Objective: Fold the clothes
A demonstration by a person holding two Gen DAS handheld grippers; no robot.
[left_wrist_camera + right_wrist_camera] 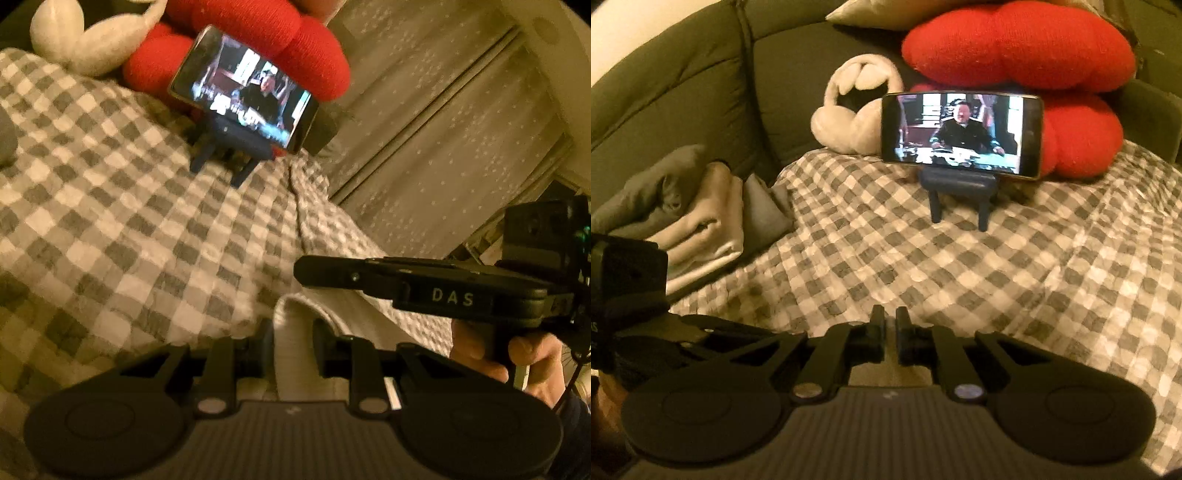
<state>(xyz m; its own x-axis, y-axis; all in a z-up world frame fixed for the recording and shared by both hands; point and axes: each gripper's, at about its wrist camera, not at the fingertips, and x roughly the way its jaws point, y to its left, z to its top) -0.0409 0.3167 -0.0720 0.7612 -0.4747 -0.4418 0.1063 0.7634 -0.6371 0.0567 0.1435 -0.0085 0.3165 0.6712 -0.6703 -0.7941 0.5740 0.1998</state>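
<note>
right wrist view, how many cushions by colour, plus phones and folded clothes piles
red cushion: 1
cream cushion: 1
phone on its stand: 1
pile of folded clothes: 1
total: 4

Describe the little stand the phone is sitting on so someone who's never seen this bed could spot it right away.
Start at the grey and white checked bedspread and look toward the big red cushion at its far end. In front of it a phone lies sideways with its screen lit. Under it is the stand: small, dark blue, chair-shaped with thin legs, the only blue item there.
</note>
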